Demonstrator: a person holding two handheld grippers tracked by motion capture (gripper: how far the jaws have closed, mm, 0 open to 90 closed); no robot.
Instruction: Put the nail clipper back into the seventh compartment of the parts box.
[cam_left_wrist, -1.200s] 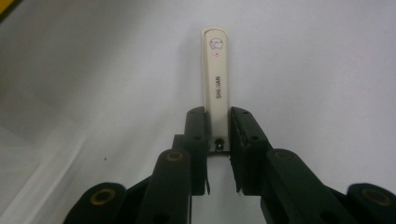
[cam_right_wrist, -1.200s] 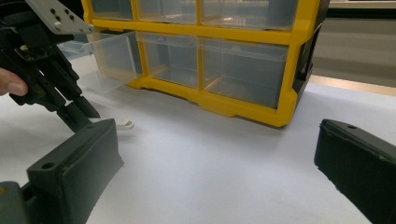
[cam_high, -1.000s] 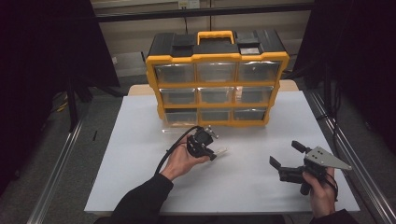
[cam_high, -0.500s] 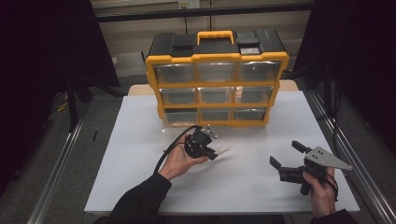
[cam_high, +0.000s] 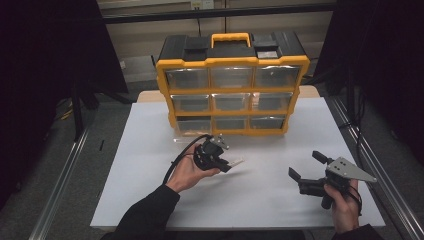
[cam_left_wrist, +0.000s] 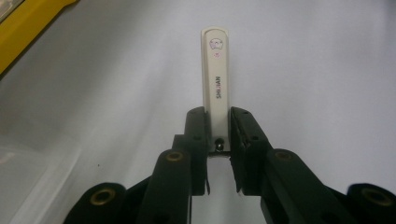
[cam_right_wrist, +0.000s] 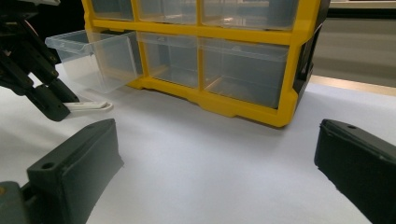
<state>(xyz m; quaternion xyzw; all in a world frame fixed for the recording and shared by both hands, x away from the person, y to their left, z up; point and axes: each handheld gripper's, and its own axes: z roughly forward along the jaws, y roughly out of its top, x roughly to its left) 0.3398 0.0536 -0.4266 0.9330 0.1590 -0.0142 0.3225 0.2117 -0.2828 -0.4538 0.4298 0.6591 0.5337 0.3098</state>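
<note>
Right now the left gripper (cam_left_wrist: 218, 135) is clamped on one end of a slim white nail clipper (cam_left_wrist: 215, 88), which juts out level in front of the yellow drawer cabinet (cam_high: 232, 90), just off the table (cam_high: 150, 150). Holding it by the end likely leaves the rest free to go into the pulled-out bottom-left drawer (cam_right_wrist: 91, 58). Farther from the cabinet, the right gripper (cam_high: 306, 167) waits wide open, empty. Compared with a second ago, the clipper has barely shifted.

Both forearms wear black sleeves. The left gripper (cam_high: 220, 160) is black, with brass-ringed screw holes and a looping black cable. The right gripper (cam_high: 306, 167), also black, carries a grey three-cornered plate on top.
</note>
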